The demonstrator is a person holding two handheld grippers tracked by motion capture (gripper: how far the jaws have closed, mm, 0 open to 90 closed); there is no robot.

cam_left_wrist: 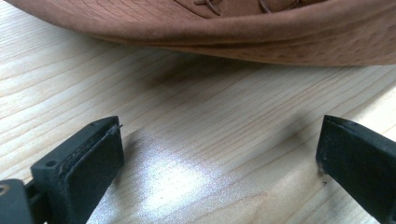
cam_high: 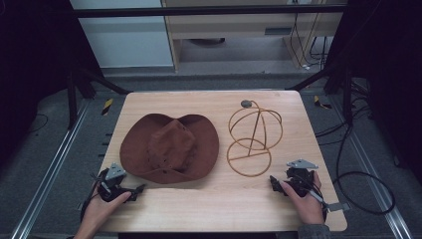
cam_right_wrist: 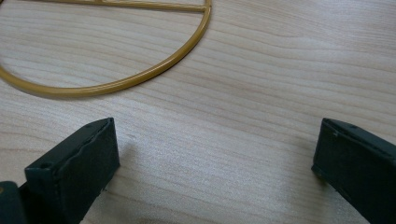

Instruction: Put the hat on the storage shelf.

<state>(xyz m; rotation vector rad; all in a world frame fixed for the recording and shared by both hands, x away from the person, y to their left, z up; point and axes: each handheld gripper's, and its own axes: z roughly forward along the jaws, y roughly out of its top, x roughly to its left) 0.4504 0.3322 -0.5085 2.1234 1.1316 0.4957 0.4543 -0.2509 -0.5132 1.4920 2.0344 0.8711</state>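
A brown wide-brimmed hat (cam_high: 169,146) lies flat on the wooden table (cam_high: 214,204), left of centre. To its right stands a gold wire hat stand (cam_high: 254,134) with a round base ring and a domed cage. My left gripper (cam_high: 130,191) rests near the front left corner, open and empty, just in front of the hat brim (cam_left_wrist: 224,32). My right gripper (cam_high: 278,183) rests at the front right, open and empty, a short way in front of the stand's base ring (cam_right_wrist: 116,81).
The table's front edge runs just behind both hands. Black frame legs and cables (cam_high: 358,169) lie on the floor right of the table. A cabinet (cam_high: 249,30) stands beyond the far edge.
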